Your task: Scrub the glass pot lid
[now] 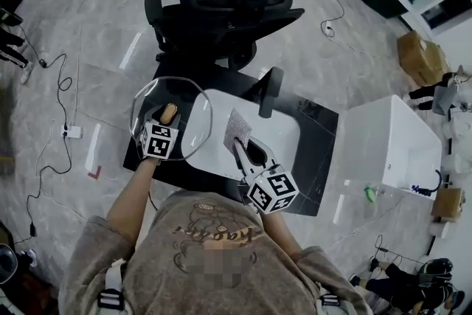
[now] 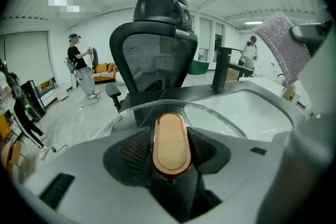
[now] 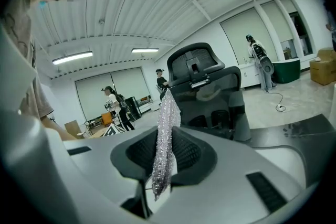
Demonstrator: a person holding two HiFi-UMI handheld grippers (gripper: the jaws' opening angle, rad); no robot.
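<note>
Left side first. My left gripper (image 1: 167, 119) is clamped shut on the wooden knob (image 2: 170, 143) of the glass pot lid (image 1: 193, 114). In the left gripper view both dark pads press the knob's sides and the clear rim arcs just past it. The head view shows the lid held up off the surface. Its left part hangs over the black countertop (image 1: 318, 130) and its right part over the near-left corner of the white sink (image 1: 284, 135). I can't tell its exact tilt.

Just right of the lid rim is the silver scrub pad (image 1: 237, 129), near the lid but not touching as far as I can see. My right gripper (image 1: 248, 147) is closed on the pad's lower edge. In the right gripper view the pad stands up from between the jaws as a thin sparkly strip, seen edge-on. It sits over the sink.

A black faucet (image 1: 269, 92) stands at the back of the sink, right of the pad. Behind the counter there is a black office chair (image 1: 228, 7). Further right a white cabinet (image 1: 391, 140) stands beside the counter. A cardboard box (image 1: 420, 59) sits on the floor well beyond it. Both gripper views show people standing far off in the room.
</note>
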